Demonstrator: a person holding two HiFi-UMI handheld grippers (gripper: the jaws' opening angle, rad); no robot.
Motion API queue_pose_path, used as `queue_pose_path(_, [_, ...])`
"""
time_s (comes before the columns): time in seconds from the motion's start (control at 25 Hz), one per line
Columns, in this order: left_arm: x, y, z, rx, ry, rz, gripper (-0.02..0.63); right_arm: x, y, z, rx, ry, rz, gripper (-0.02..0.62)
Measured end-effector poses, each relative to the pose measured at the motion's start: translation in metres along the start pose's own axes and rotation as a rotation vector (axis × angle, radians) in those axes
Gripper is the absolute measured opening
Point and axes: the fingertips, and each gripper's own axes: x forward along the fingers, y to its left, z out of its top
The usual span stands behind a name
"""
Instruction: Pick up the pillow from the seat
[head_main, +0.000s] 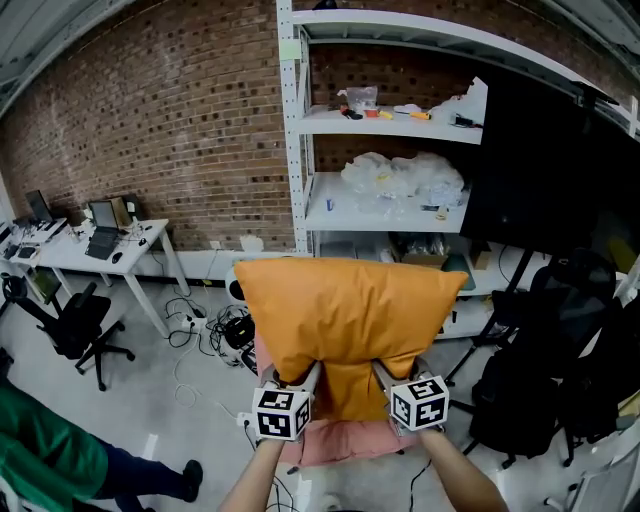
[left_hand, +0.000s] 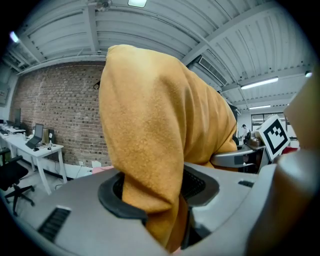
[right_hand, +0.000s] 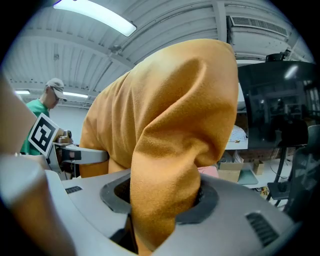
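An orange fleece pillow (head_main: 345, 315) hangs in the air in front of me, above a pink seat (head_main: 340, 440). My left gripper (head_main: 303, 378) is shut on the pillow's near left edge, my right gripper (head_main: 385, 378) on its near right edge. In the left gripper view the pillow (left_hand: 155, 150) fills the middle, its fabric pinched between the grey jaws. The right gripper view shows the same: a fold of the pillow (right_hand: 170, 165) squeezed between the jaws. The fingertips are hidden by the fabric in the head view.
A white shelf unit (head_main: 300, 150) with bags and small items stands behind the pillow against a brick wall. Black bags (head_main: 545, 360) sit to the right. A desk (head_main: 90, 250) and office chair (head_main: 75, 325) are at left. A person in green (head_main: 45, 455) stands low left. Cables lie on the floor.
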Motion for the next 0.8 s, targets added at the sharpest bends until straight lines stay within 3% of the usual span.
queue_pose_path(0.8, [-0.075, -0.100, 0.005, -0.001, -0.033, 0.058, 0.204, -0.117, -0.003, -0.001, -0.031, -0.029, 0.059, 0.198])
